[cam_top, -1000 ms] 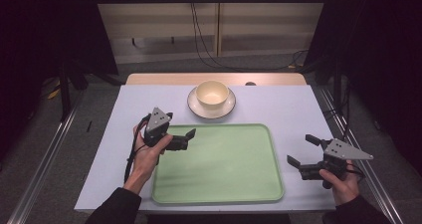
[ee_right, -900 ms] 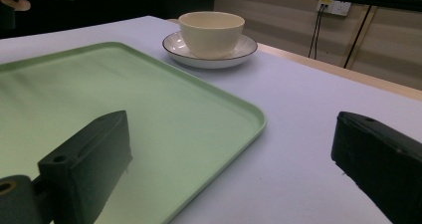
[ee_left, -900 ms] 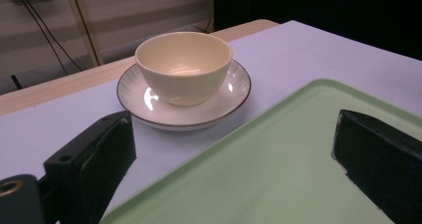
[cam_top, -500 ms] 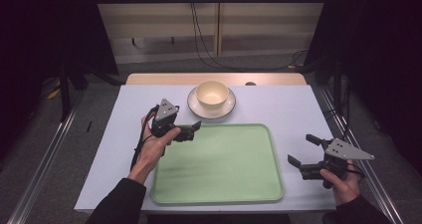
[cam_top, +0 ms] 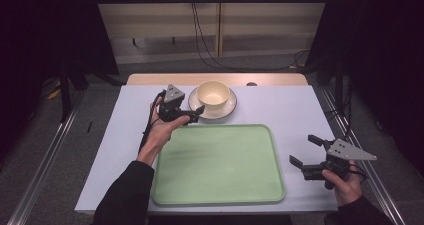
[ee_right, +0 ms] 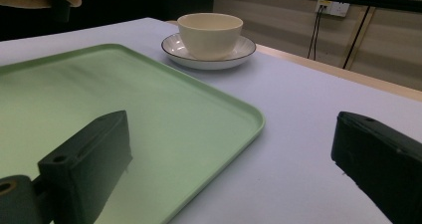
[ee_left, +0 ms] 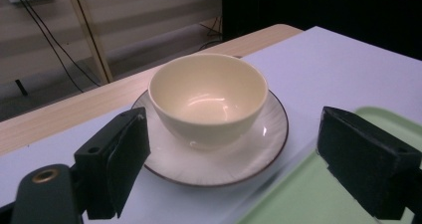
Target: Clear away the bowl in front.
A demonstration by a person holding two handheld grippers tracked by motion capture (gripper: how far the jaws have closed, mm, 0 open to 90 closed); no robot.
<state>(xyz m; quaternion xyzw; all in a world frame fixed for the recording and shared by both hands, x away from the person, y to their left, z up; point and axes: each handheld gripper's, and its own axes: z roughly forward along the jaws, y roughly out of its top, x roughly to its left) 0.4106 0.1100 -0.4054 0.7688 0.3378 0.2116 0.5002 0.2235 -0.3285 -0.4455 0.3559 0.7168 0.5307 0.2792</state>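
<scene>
A cream bowl [cam_top: 213, 92] sits on a white plate with a dark rim [cam_top: 227, 108] at the back middle of the table. My left gripper [cam_top: 195, 114] is open just left of the plate, its jaws pointing at the plate's near-left rim. In the left gripper view the bowl [ee_left: 209, 97] and plate [ee_left: 259, 152] lie close ahead between the wide-apart jaws of the left gripper [ee_left: 234, 134]. My right gripper [cam_top: 303, 150] is held open over the table right of the green tray [cam_top: 217, 162], with nothing in it. The right gripper view shows the right gripper [ee_right: 234, 139] facing the tray [ee_right: 124, 109] and the bowl [ee_right: 209, 32].
The table has a white cover [cam_top: 295, 110] with a wooden strip [cam_top: 270, 79] along its far edge. The tray is bare and lies just in front of the plate. Cables [cam_top: 200, 35] hang against the back wall, beyond the table.
My left gripper has moved forward and to the right, from the tray's left edge up to the plate. The right gripper has stayed where it was.
</scene>
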